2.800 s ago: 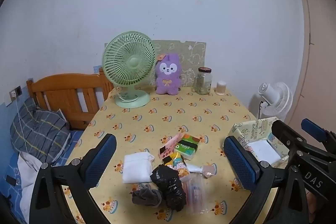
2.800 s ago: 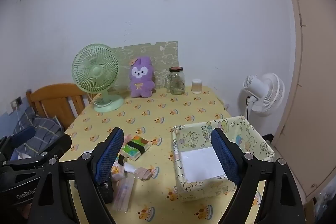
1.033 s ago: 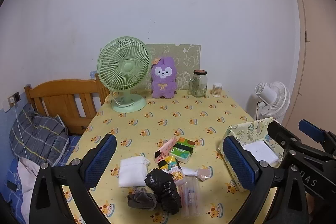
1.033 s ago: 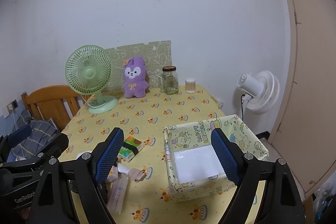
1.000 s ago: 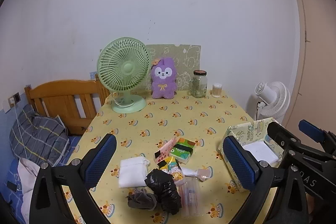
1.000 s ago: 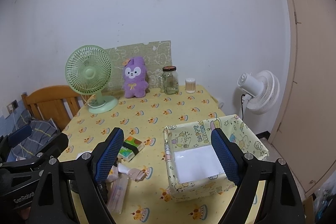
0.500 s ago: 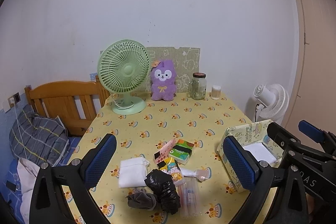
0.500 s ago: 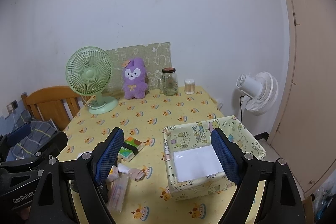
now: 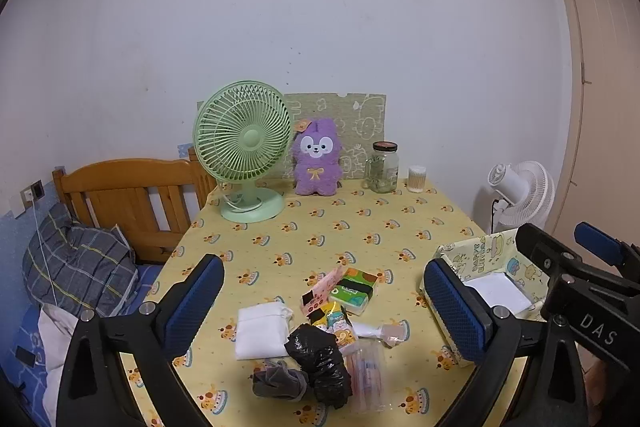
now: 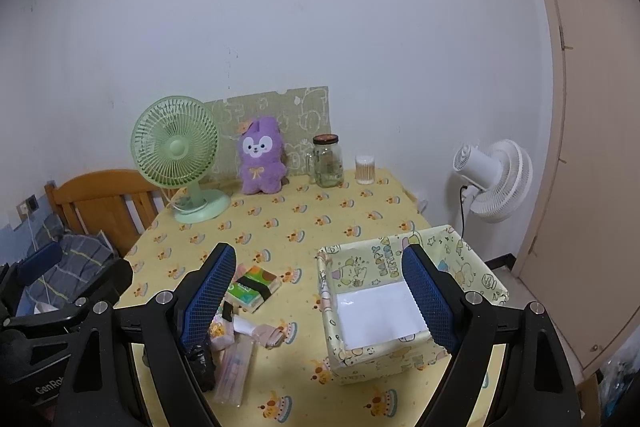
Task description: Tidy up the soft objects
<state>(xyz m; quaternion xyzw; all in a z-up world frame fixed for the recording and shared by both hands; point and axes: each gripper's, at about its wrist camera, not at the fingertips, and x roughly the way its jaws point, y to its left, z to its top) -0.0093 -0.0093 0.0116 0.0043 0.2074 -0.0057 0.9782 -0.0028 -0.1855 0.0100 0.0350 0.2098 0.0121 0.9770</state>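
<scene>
Left wrist view puts the heap of soft things low in the middle of the frame, on the yellow patterned tablecloth (image 9: 320, 227): a folded white cloth (image 9: 260, 331) at the heap's left, a crumpled black bag (image 9: 320, 359) touching a grey sock (image 9: 278, 383) below it, a green tissue pack (image 9: 354, 291) at the upper right of the heap with a pink packet (image 9: 322, 289) leaning against it, and a clear sleeve (image 9: 368, 375) lying just right of the black bag. At the right edge of the frame stands the open patterned box (image 9: 472, 255) with a white floor, well apart from the heap.

The left gripper (image 9: 324, 307) hangs above the heap with its blue pads spread wide and nothing between them. The right gripper (image 10: 316, 303), seen from its own camera, is spread just as wide and empty; its right pad lies over the box (image 10: 376, 359) in the lower right of the frame, its left pad over the tissue pack (image 10: 252, 287).

Farther back, in the upper middle of both frames, a green desk fan (image 9: 244, 147), a purple plush rabbit (image 9: 316, 159), a glass jar (image 9: 382, 167) and a cotton-swab tub (image 9: 416, 179) line the wall end of the table. A white floor fan (image 10: 496, 179) stands at the right, a wooden bed frame (image 9: 128, 195) at the left.
</scene>
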